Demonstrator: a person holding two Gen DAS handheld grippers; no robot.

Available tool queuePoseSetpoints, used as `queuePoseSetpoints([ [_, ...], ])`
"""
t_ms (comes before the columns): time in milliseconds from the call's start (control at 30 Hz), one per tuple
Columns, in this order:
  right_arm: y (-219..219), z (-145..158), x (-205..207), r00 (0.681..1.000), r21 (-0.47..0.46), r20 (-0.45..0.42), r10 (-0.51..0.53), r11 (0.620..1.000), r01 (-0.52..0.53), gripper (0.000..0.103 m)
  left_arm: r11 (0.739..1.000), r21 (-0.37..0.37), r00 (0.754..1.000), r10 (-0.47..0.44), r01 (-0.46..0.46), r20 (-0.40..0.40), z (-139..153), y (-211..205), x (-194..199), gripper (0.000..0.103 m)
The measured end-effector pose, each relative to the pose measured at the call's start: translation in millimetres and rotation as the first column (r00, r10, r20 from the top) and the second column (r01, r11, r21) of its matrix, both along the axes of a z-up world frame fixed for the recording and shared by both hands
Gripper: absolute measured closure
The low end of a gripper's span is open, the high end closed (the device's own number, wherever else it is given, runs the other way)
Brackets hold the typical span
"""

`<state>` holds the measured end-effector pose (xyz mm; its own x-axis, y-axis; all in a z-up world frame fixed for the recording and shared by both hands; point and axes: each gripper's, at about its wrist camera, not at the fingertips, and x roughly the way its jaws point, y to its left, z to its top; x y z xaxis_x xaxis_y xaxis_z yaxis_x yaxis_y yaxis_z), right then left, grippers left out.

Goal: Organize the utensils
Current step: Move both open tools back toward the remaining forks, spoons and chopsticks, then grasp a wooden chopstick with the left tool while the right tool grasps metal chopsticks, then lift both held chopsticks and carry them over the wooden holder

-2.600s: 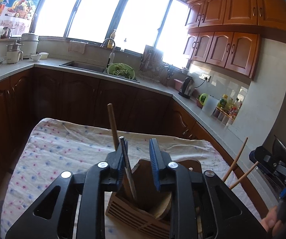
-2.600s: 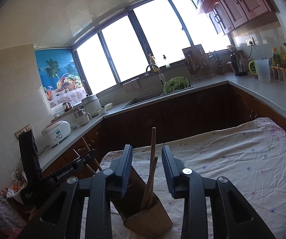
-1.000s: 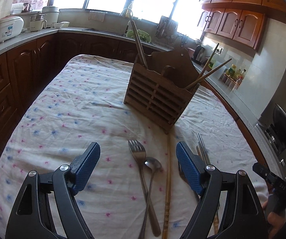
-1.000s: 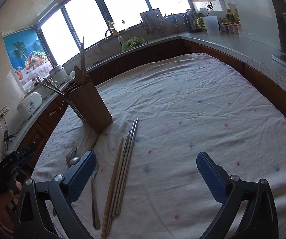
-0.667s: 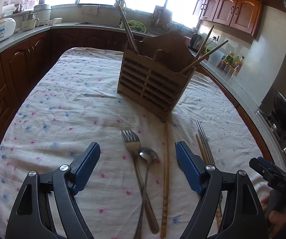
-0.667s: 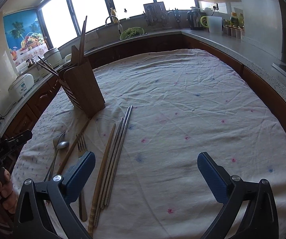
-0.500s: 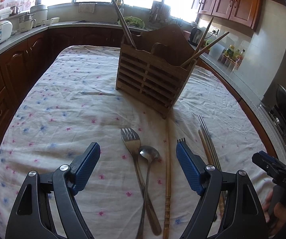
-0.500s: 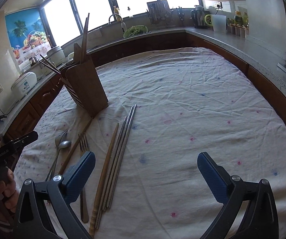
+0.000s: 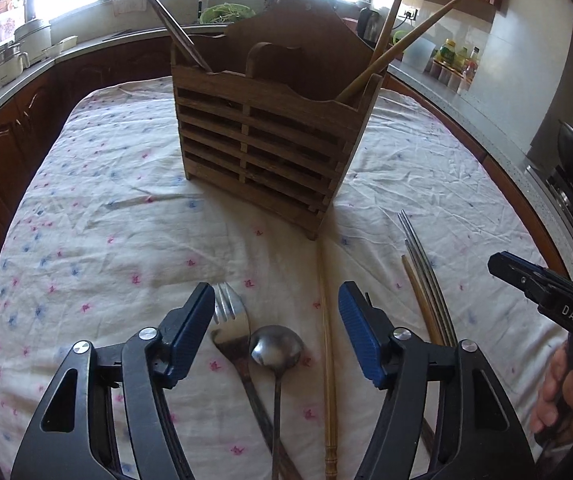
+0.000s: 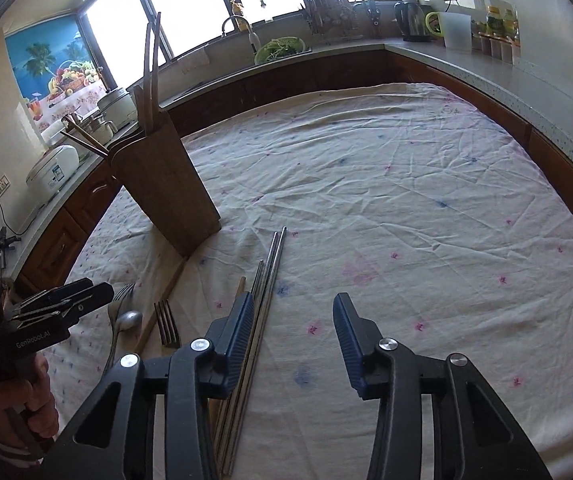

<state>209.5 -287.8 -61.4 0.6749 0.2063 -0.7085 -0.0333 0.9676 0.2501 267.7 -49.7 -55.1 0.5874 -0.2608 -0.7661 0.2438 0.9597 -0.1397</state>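
We are working two hand-held grippers over the cloth-covered table (image 9: pixel 86 184), with loose cutlery lying in a row in front of the wooden utensil holder (image 9: pixel 270 140).

Left gripper (image 9: pixel 276 330): jaws are closing, not yet pressing on anything. They are straddling the fork (image 9: pixel 232 330) and the spoon (image 9: pixel 276 348), which lie side by side and touching on the cloth, bowl and tines pointing toward the holder. A single bamboo chopstick (image 9: pixel 328 340) also sits inside the gap, nearer the right-hand pad. We judge the straddle is meant to catch fork and spoon together; the chopstick may get swept in too.

Right gripper (image 10: pixel 292 340): jaws are also closing, nothing clamped. The metal chopsticks (image 10: pixel 270 272) are running along the inner face of the left-hand pad, with bare cloth filling the rest of the gap. We judge the narrowing is meant to bracket the thin bundle, which lies flat on the cloth and will be hard to pinch; the approach looks off-centre.

The holder is standing upright near the middle of the table. Its compartments are already carrying several chopsticks, leaning outward at each end, so the sorting appears partly done. The lengthwise lay of the remaining pieces suits a pinch from this side.
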Motion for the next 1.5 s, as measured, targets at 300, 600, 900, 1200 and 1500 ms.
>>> queuePoseSetpoints([
  [300,5.0,-13.6,46.1,0.998,0.025,-0.056,0.034,0.999,-0.032,0.076,0.997,0.019,0.994,-0.08,0.081,-0.068,-14.9,-23.2,31.3,0.057],
  [600,17.1,-33.1,76.7,0.992,-0.01,-0.11,0.062,0.998,-0.064,0.084,0.988,0.068,0.985,-0.131,0.139,-0.109,-32.2,-41.3,41.1,0.076],
  [900,29.5,-39.9,95.8,0.989,-0.074,-0.128,0.078,0.993,-0.088,0.088,0.978,0.114,0.98,-0.159,0.172,-0.118,-34.3,-50.7,48.7,0.076],
  [1200,44.6,-40.1,96.7,0.988,-0.178,-0.114,0.103,0.976,-0.122,0.095,0.971,0.129,0.976,-0.189,0.202,-0.108,-36.0,-62.2,50.7,0.097],
  [1500,23.9,-19.5,77.0,0.994,-0.017,-0.077,0.076,0.997,-0.078,0.099,0.983,0.052,0.981,-0.171,0.176,-0.09,-22.2,-46.9,41.6,0.099],
])
